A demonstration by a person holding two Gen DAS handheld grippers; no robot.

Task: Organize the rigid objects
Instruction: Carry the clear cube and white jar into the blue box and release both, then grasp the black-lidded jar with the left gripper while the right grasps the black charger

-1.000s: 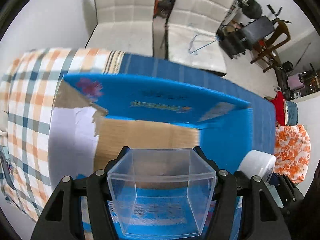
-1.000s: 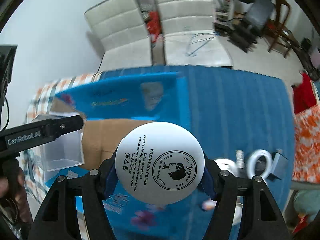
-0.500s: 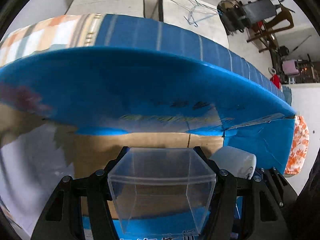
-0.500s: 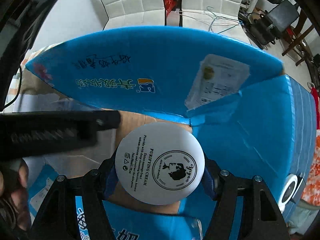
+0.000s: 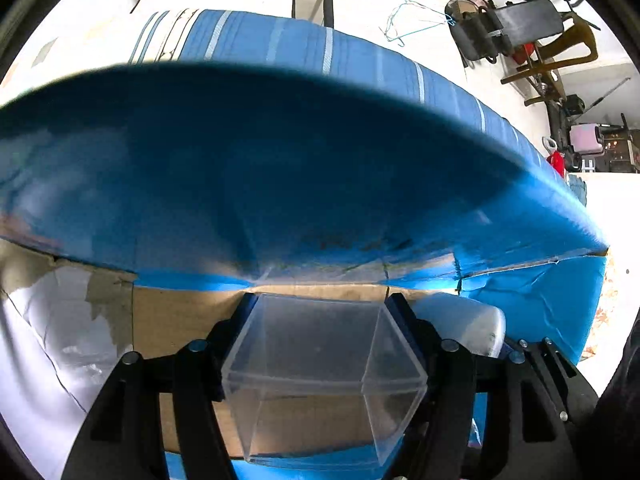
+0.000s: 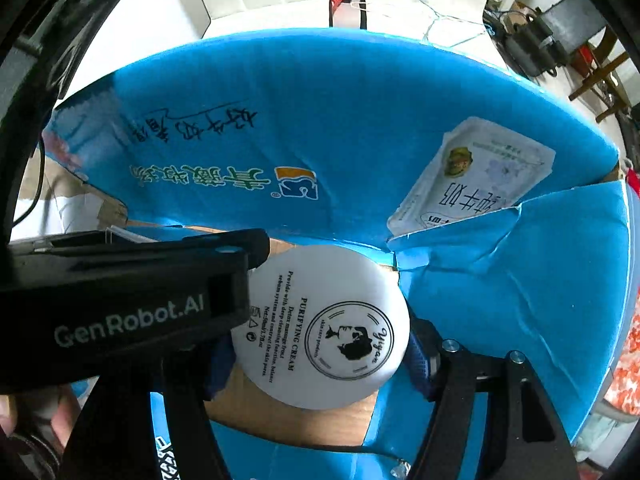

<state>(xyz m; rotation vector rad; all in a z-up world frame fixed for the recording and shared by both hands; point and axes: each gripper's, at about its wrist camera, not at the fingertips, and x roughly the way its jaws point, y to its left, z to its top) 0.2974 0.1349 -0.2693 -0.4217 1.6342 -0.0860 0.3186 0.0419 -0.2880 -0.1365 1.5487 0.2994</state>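
Left gripper (image 5: 324, 364) was clamped on a clear plastic box (image 5: 320, 376), one black finger pressed against each side wall, the box's open mouth facing forward. Directly ahead and below it lay the brown cardboard floor of a blue carton (image 5: 280, 184), whose tall blue flap rose just beyond the fingertips. Immediately to this gripper's right sat a white jar (image 5: 464, 330), held in the right gripper (image 6: 324, 332), which gripped it by the sides between blue-padded fingers, the printed round face reading "PURIFYING CREAM" turned toward the camera. In the right wrist view the jar (image 6: 324, 332) hung over the carton's brown floor, the blue flap (image 6: 320, 140) with printed characters and a white label (image 6: 476, 176) beyond it. Crossing in from that gripper's left was the left gripper's black body (image 6: 132, 304), overlapping the jar's edge.
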